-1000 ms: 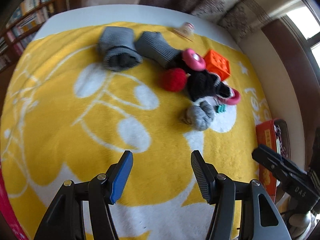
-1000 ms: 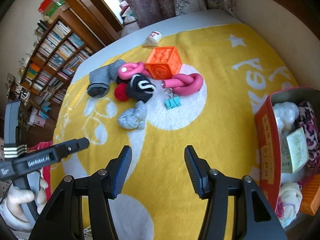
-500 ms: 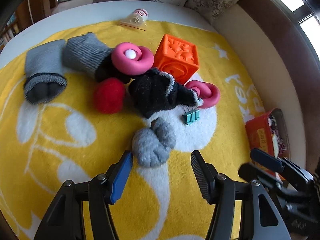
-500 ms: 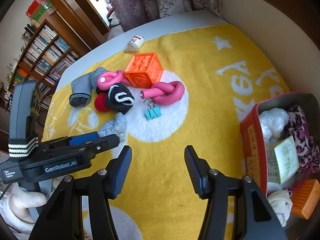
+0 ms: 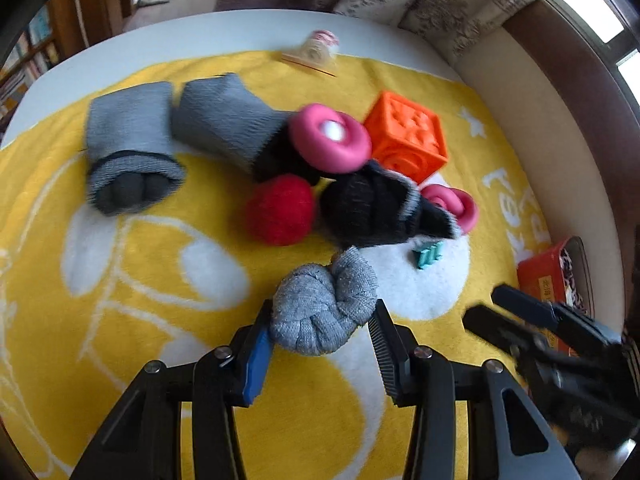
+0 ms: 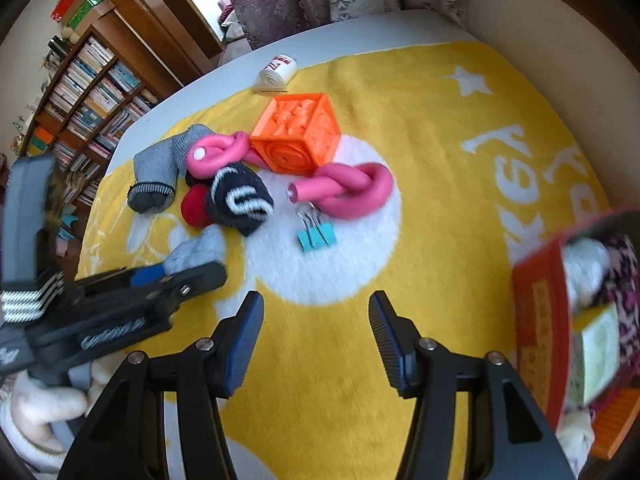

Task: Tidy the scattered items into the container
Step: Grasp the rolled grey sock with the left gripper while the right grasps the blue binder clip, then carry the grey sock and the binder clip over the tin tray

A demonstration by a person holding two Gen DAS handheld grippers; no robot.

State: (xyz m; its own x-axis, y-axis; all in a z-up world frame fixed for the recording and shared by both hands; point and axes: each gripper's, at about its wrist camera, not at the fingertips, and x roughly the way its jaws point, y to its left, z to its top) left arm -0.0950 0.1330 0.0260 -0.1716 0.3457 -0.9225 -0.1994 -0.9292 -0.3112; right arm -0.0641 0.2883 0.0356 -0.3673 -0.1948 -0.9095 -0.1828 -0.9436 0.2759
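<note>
My left gripper (image 5: 320, 336) straddles the rolled grey knitted sock bundle (image 5: 325, 307) on the yellow-and-white blanket (image 5: 160, 288).

Its fingers are spread, one on each side of the bundle, not yet clenched. My right gripper (image 6: 316, 316) hangs released above bare blanket, with the red rectangular tin container (image 6: 540, 320), already holding soft items, just to its right. The orange embossed cube (image 6: 298, 136) lies farther off.
</note>
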